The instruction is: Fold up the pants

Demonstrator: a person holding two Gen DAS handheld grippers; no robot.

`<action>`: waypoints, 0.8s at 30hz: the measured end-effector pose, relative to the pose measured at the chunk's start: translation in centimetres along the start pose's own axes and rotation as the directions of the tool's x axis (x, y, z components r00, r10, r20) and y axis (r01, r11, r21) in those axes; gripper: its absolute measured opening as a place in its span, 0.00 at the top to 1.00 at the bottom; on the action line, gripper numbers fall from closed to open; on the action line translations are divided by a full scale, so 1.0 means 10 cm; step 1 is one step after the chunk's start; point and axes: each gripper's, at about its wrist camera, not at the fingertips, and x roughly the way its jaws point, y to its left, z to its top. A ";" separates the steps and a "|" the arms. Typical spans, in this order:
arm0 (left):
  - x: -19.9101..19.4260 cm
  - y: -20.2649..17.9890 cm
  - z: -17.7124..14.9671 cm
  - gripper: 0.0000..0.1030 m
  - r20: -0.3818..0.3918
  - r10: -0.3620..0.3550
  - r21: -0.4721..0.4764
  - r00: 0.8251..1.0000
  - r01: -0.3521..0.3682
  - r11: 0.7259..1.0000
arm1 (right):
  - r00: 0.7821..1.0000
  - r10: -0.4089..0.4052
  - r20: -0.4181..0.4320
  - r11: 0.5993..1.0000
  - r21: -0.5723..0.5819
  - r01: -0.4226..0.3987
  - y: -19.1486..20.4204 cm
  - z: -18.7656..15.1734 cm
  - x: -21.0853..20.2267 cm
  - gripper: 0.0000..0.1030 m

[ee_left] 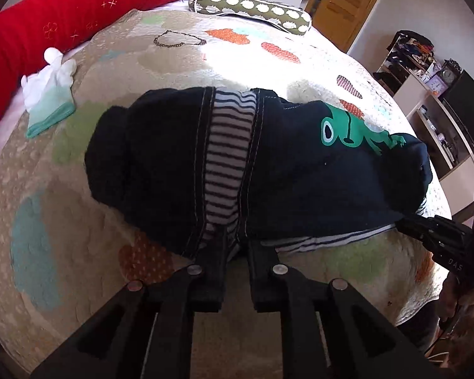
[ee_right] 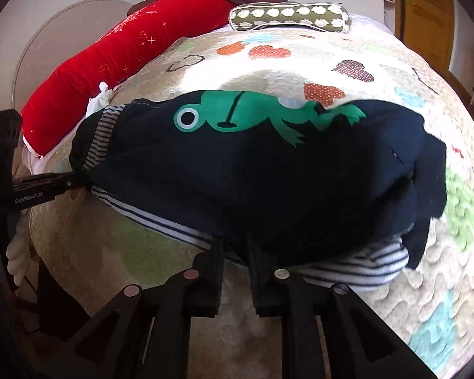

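Both tools are matte black plastic: the left gripper (ee_left: 235, 246) and right gripper (ee_right: 235, 249) each have two flat, slab-like fingers (ee_left: 213, 271) on angular linkage arms with triangular cut-outs. Round silver pivot pins (ee_right: 282, 273) mark the joints. White lettering reading GenRobot.AI (ee_right: 28, 201) runs along one black body.

Pants (ee_left: 287, 170), glove (ee_left: 49, 91) on quilted bed (ee_left: 79, 227)

A bed under a cream quilt (ee_left: 268, 72) patched with coloured clouds carries a red bolster (ee_left: 63, 15) and a spotted olive pillow (ee_left: 249, 9) at its far edge, sunlight glaring on the quilt, with a wooden door (ee_left: 347, 3) and cluttered shelves (ee_left: 426, 94) to the right.
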 end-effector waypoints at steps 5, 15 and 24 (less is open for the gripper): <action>-0.49 -0.02 -0.12 0.65 0.099 0.021 0.020 0.995 -0.023 1.000 | 0.994 -0.054 0.099 0.996 0.075 0.047 -0.15 -0.20 -0.44 0.58; -0.57 -0.06 -0.09 0.61 0.105 0.011 -0.041 0.994 -0.007 0.999 | 0.958 -0.166 0.235 0.902 0.429 0.051 -1.10 -0.10 -0.77 0.47; -0.44 -0.36 -0.05 0.61 0.057 -0.010 -0.013 0.998 0.011 1.000 | 0.973 -0.042 0.227 0.833 0.546 -0.091 -1.26 -0.13 -0.45 0.87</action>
